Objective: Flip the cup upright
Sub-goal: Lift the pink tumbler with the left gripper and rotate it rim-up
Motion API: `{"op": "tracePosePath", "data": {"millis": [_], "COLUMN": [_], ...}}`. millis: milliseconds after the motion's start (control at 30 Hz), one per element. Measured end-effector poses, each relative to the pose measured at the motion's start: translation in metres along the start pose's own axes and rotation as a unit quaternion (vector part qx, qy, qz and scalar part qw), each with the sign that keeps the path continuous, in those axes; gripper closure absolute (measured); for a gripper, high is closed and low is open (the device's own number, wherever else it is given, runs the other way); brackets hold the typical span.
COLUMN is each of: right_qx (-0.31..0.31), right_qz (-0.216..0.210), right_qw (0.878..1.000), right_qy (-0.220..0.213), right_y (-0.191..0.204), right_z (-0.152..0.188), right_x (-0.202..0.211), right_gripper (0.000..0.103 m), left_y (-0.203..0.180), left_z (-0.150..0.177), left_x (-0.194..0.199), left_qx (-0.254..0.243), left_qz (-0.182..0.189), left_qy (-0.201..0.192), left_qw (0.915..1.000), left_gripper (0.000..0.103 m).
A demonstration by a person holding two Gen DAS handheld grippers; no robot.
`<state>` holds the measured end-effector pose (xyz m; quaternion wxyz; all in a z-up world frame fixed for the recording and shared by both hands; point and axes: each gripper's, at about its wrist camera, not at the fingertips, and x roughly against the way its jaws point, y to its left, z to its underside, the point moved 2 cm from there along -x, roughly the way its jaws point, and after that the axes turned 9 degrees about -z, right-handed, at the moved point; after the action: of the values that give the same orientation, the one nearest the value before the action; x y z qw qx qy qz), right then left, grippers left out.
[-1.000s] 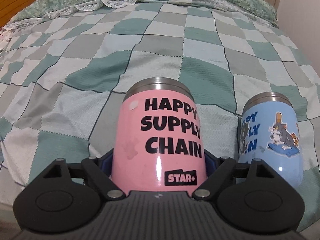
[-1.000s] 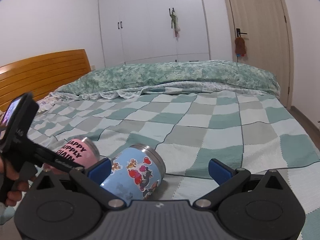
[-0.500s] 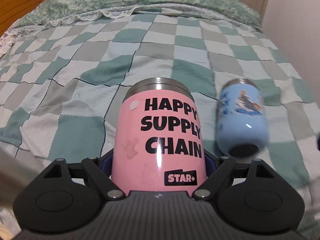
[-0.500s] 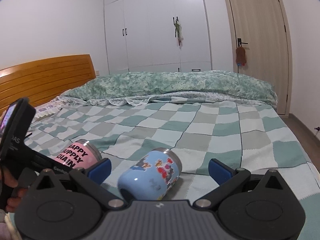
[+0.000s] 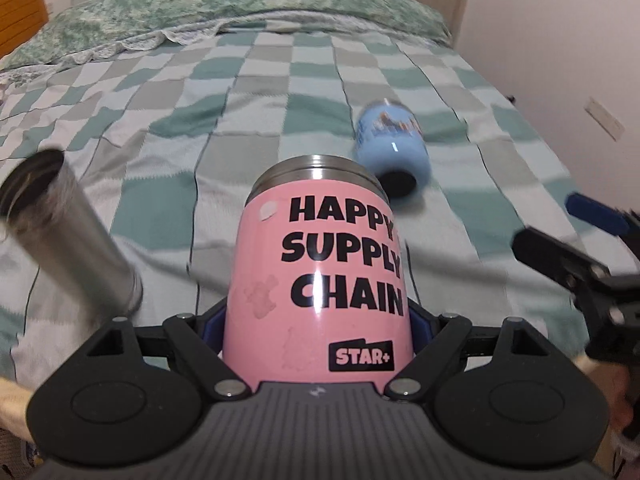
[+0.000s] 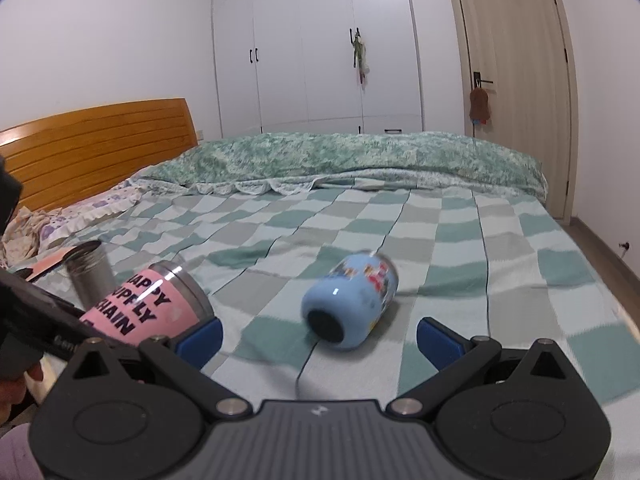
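My left gripper is shut on a pink cup printed "HAPPY SUPPLY CHAIN", its steel rim pointing away from me; the cup also shows in the right wrist view, held tilted above the bed. A blue cartoon cup lies on its side on the checked bedspread, its dark base toward my right gripper, which is open and empty just short of it. The blue cup also shows in the left wrist view, blurred.
A steel tumbler stands open-mouthed at the left, also in the right wrist view. The checked bedspread stretches to a green quilt. A wooden headboard is left; a wardrobe and door stand behind.
The blue cup has rolled away onto its side, base toward my right gripper. My left gripper has lifted and pulled back with the pink cup; the steel tumbler has come into view.
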<state>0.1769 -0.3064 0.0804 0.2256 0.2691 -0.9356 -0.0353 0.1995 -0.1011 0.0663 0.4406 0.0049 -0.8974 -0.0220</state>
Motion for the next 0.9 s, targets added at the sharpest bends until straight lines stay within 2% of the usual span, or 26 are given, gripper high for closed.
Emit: {"op": "tracePosePath", "data": {"millis": [267, 333, 600, 633, 667, 700, 900], "right_qx": [-0.018, -0.021, -0.027, -0.027, -0.027, -0.026, -0.014], "right_qz": [0.009, 0.014, 0.019, 0.018, 0.017, 0.016, 0.010], "right_qw": [0.999, 0.999, 0.999, 0.999, 0.999, 0.999, 1.000], "right_qy": [0.028, 0.030, 0.026, 0.026, 0.025, 0.025, 0.021], "right_y": [0.011, 0.011, 0.006, 0.006, 0.007, 0.008, 0.021], "right_z": [0.034, 0.037, 0.037, 0.037, 0.036, 0.036, 0.033], "right_x": [0.013, 0.015, 0.023, 0.024, 0.024, 0.025, 0.028], "right_gripper": [0.000, 0.000, 0.000, 0.000, 0.000, 0.000, 0.000], "left_y": [-0.007, -0.007, -0.005, -0.003, -0.001, 0.001, 0.022], "left_z": [0.046, 0.047, 0.047, 0.047, 0.046, 0.045, 0.046], "left_x": [-0.029, -0.031, -0.031, -0.029, -0.026, -0.021, 0.017], "left_qx": [-0.018, -0.017, -0.013, -0.010, -0.009, -0.008, -0.003], "left_qz": [0.005, 0.004, 0.014, 0.018, 0.022, 0.022, 0.022], "left_qy": [0.053, 0.039, 0.040, 0.037, 0.030, 0.021, -0.036], "left_qw": [0.9984, 0.9991, 0.9990, 0.9991, 0.9993, 0.9995, 0.9991], "left_gripper": [0.019, 0.019, 0.017, 0.014, 0.002, 0.000, 0.000]}}
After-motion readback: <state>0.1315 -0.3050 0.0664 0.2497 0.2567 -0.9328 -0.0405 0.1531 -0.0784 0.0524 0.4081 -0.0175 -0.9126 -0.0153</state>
